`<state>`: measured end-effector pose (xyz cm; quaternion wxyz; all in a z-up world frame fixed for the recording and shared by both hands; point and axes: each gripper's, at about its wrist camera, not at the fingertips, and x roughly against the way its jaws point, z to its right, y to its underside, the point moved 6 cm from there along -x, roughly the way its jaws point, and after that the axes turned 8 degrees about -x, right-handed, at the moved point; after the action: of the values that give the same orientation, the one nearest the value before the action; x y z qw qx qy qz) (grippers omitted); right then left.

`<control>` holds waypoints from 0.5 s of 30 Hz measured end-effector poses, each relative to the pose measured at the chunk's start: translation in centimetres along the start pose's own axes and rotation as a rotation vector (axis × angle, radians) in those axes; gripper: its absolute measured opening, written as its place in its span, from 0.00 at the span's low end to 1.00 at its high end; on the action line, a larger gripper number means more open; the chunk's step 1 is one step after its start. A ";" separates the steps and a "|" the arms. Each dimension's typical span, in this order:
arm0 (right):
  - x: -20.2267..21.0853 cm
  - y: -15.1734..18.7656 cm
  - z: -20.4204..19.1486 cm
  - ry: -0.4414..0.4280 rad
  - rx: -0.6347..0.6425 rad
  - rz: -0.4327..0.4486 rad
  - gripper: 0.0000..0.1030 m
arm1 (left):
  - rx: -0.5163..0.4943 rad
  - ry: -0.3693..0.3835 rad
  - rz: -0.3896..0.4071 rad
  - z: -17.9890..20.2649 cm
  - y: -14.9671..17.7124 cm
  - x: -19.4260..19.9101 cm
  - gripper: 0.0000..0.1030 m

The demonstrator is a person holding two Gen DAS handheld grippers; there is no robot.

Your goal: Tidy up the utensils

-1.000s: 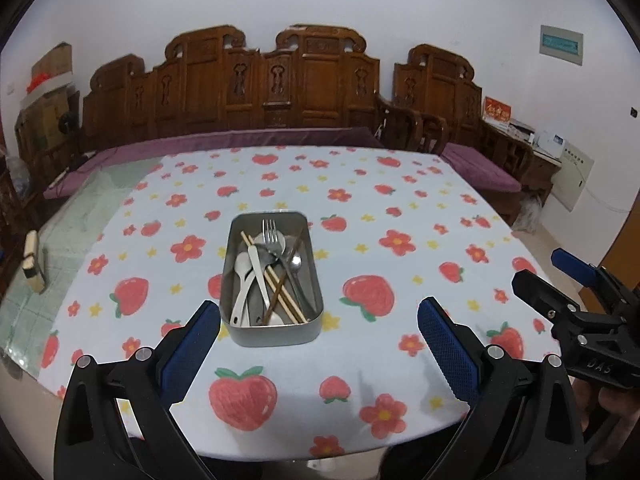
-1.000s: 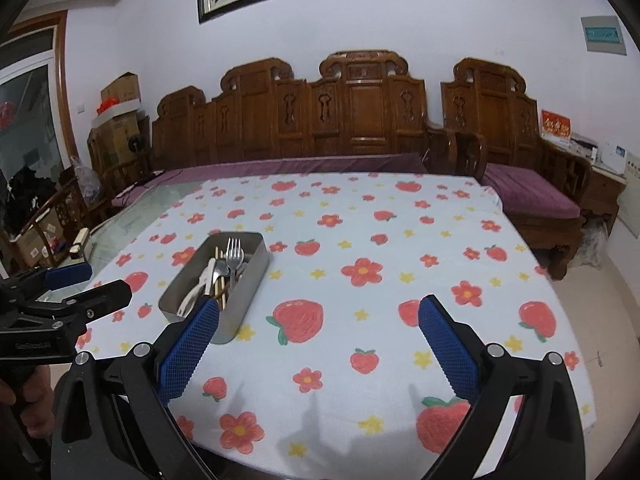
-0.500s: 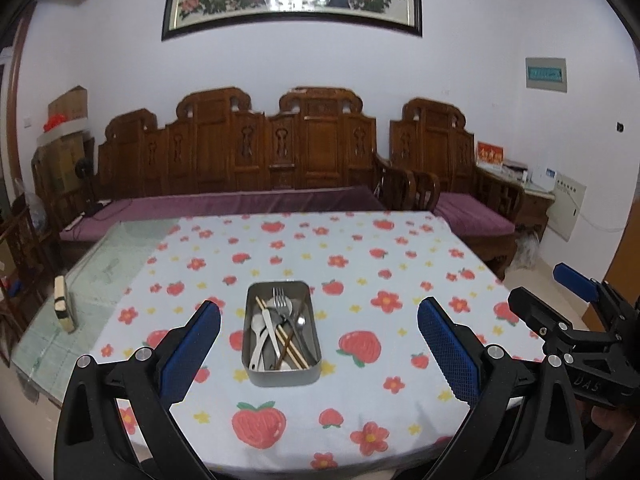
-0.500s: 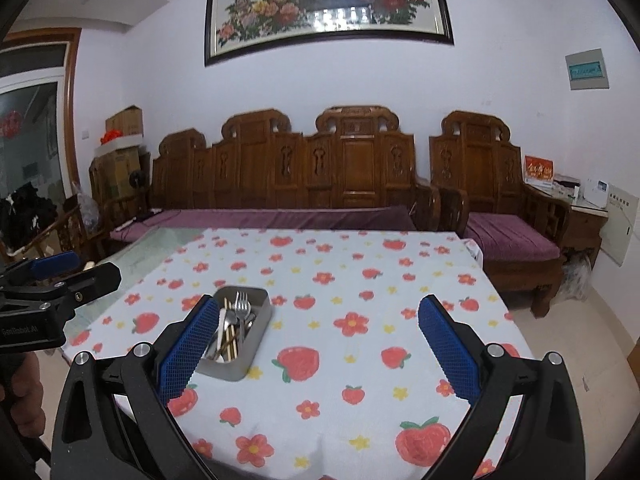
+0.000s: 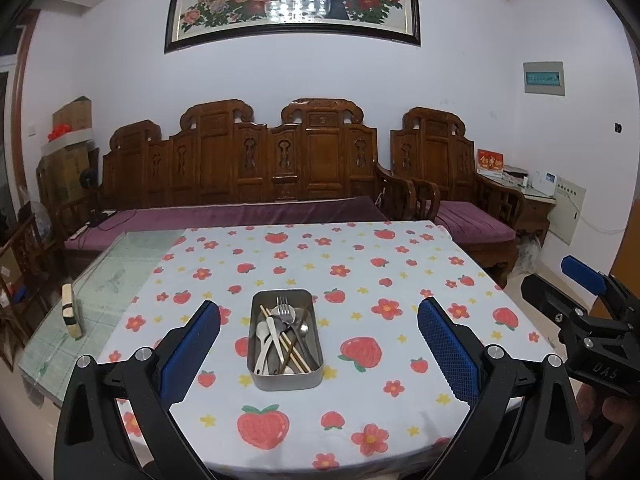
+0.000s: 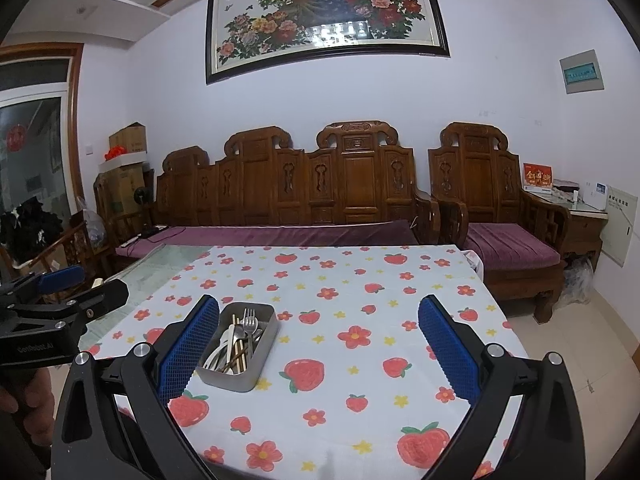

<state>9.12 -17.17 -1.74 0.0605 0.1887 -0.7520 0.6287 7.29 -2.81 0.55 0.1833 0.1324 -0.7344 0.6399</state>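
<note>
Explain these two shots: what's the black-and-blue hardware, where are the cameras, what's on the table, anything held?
No robot arm here: a person holds a two-finger tool in each hand, with a fisheye camera on each looking forward along the fingers. One picture is from the left tool, one from the right tool; each also catches the other at its edge. Both stand open and hold nothing. On the strawberry-print tablecloth sits a metal tin holding a fork, a white spoon, chopsticks and other metal utensils. A small block rests on the bare glass tabletop at the left.

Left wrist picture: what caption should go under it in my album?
Open left gripper above a metal tin of utensils on the strawberry tablecloth.
</note>
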 end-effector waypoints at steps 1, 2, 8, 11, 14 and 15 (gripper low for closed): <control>0.0 0.0 0.0 0.000 0.000 0.000 0.97 | 0.002 0.000 0.000 0.0 0.0 0.0 0.93; 0.1 0.0 0.0 0.001 -0.002 0.001 0.97 | 0.001 0.000 0.000 0.0 0.0 0.0 0.93; 0.3 0.0 0.1 0.001 -0.002 0.002 0.97 | -0.001 -0.003 0.000 0.0 0.2 -0.1 0.93; 0.4 0.1 0.1 0.001 0.000 0.003 0.97 | -0.001 -0.004 0.001 0.0 0.1 -0.1 0.93; 0.3 0.0 0.1 0.001 -0.003 0.003 0.97 | -0.001 -0.006 0.001 0.0 0.2 -0.1 0.93; 0.4 0.0 0.1 0.001 -0.004 0.003 0.97 | 0.000 -0.005 0.001 0.0 0.2 -0.1 0.93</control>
<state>8.80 -17.31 -1.63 0.0602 0.1871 -0.7534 0.6275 7.31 -2.81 0.27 0.1813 0.1334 -0.7350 0.6396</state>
